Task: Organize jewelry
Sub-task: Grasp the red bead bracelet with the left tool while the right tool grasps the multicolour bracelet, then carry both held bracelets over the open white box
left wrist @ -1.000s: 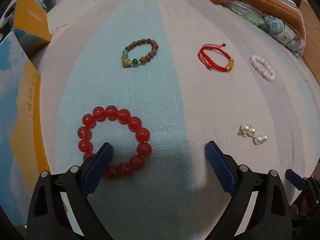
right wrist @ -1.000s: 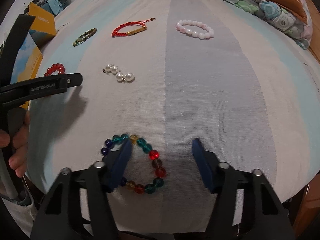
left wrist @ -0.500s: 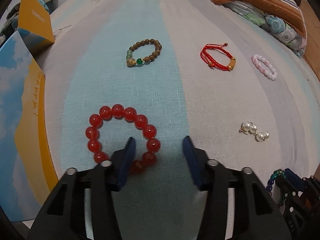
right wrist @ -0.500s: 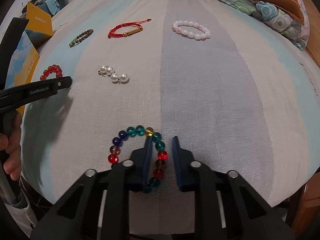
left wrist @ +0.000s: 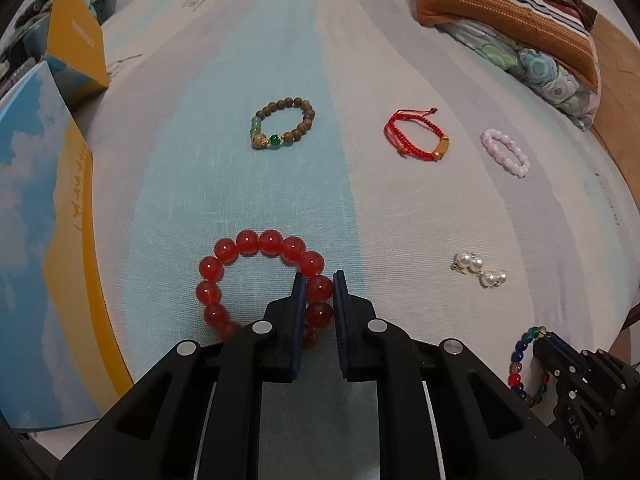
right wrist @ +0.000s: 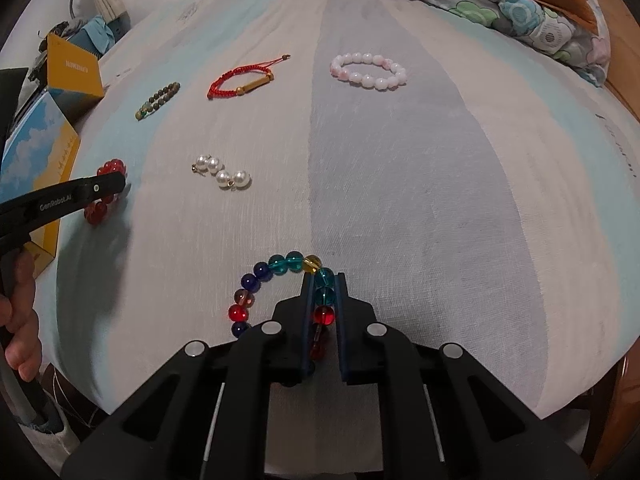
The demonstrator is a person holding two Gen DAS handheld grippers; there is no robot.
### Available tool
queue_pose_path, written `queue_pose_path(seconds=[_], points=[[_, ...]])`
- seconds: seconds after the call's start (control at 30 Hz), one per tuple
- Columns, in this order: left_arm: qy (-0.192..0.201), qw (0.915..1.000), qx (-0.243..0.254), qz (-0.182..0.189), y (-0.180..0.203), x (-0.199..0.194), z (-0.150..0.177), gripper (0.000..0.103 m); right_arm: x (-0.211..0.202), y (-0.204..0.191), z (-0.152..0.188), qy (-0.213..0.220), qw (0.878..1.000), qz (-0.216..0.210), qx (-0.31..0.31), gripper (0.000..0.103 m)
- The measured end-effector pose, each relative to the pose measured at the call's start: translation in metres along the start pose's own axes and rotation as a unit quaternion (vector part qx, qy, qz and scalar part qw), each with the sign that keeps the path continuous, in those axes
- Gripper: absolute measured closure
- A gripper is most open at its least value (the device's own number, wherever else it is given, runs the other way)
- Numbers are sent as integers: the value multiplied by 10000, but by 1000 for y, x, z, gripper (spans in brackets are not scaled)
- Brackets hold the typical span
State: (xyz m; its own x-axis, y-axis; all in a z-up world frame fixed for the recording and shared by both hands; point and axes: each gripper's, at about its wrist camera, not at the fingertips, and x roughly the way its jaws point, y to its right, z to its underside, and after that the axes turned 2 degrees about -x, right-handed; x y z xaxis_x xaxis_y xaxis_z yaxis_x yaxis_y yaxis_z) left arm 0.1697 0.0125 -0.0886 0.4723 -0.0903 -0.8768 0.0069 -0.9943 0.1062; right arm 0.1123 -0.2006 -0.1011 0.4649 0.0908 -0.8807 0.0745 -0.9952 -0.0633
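Both tongs have just squeezed together: the left gripper (left wrist: 319, 286) pinches the red bracelet (left wrist: 256, 280), the right gripper (right wrist: 324, 292) the colorful bracelet (right wrist: 280, 292), near on the bed (right wrist: 440, 200). Nothing is sorted yet.

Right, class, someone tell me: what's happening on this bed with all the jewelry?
A person is sorting jewelry with a gripper in each hand. The left gripper, whose jaws have just been closing, is clamped on the red bead bracelet. The right gripper, likewise just closing, pinches the multicolored bead bracelet. Both bracelets lie on the striped sheet. The pearl earrings and three other bracelets lie untouched.
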Motion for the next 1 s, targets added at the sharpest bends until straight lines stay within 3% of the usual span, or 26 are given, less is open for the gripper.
queue_pose_path(seconds=[0.6, 1.0], points=[[216, 9997, 91, -43, 7, -33, 1, 90, -29, 1, -4, 590, 9978, -221, 189, 94], [349, 9994, 77, -39, 3, -61, -1, 90, -44, -1, -8, 742, 9963, -375, 225, 94]])
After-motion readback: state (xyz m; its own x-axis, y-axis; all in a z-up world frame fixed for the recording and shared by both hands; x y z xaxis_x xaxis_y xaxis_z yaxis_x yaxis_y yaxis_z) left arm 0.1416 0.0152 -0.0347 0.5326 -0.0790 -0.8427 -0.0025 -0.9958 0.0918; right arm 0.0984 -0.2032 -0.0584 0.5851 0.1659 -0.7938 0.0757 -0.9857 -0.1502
